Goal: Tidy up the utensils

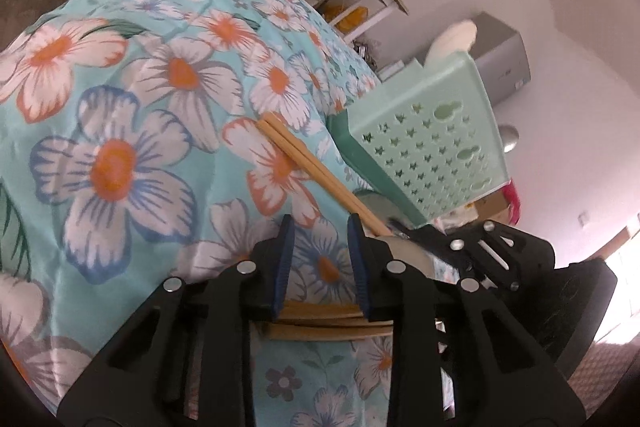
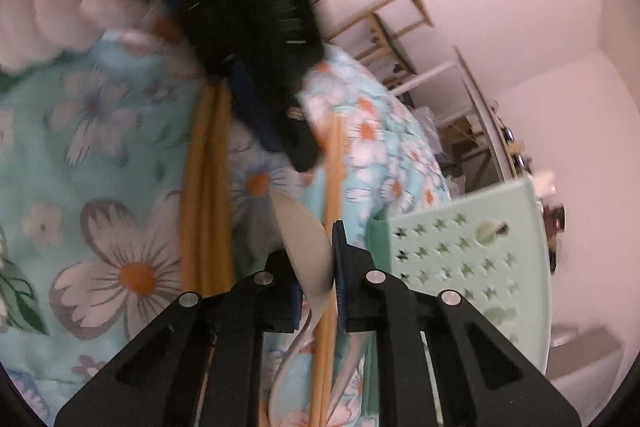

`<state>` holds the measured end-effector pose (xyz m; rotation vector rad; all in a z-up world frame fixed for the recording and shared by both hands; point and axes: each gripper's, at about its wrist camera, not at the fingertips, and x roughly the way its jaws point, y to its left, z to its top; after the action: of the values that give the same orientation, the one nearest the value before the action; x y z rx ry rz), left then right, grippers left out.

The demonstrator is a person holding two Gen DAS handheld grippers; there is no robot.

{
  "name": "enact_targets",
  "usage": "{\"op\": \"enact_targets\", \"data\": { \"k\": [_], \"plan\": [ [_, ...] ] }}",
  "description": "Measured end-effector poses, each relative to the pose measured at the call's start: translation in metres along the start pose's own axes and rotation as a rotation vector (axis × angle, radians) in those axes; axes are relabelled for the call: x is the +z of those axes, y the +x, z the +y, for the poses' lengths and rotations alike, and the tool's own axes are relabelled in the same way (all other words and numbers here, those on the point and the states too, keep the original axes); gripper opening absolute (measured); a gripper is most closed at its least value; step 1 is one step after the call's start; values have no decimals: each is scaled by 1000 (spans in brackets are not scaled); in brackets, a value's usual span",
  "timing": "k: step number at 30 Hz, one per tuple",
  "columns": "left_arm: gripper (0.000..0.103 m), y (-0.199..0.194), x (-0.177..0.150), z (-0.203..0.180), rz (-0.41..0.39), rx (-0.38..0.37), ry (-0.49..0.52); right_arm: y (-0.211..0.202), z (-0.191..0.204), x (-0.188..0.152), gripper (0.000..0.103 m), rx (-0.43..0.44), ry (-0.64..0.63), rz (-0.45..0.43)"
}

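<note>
Black right gripper (image 2: 334,259) fills the foreground, its jaws pinching a metal spoon (image 2: 304,235) by the bowl, with one wooden chopstick (image 2: 334,163) running alongside and also between the pads. Both point forward along the jaws, handles trailing back under the gripper. Just to the right stands the pale green perforated utensil basket (image 2: 472,251) on the floral tablecloth (image 2: 120,187). Left gripper (image 1: 320,231) has jaws spread around nothing, a chopstick pair (image 1: 296,151) lying diagonally just ahead. Right hand is nearer the basket.
</note>
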<state>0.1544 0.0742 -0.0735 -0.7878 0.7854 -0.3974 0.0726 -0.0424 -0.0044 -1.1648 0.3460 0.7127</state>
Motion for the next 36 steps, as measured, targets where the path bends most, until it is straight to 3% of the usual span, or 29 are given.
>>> {"op": "enact_targets", "data": {
  "k": [6,11,16,22,26,31,34,36],
  "plan": [
    [26,-1,1,-1,-20,3,-1,-30,-53,-16,12,-80,321,-28],
    [26,-9,0,0,-55,15,7,-67,-107,-56,12,-116,788,-99],
    [26,-18,-1,-26,-78,79,139,-90,-117,-103,12,-149,1084,-156],
    [26,9,-9,-103,-8,216,537,-97,-106,-119,12,-153,1169,-176],
    [26,40,-12,-130,27,328,721,-102,-109,-127,12,-142,1206,-207],
    [26,83,9,-115,134,437,679,-109,-104,-130,12,-124,1232,-230],
    [26,96,12,-102,244,461,647,-106,-102,-132,12,-115,1232,-231],
    [26,91,10,-104,267,457,679,-105,-102,-133,12,-109,1233,-232]
  ]
}}
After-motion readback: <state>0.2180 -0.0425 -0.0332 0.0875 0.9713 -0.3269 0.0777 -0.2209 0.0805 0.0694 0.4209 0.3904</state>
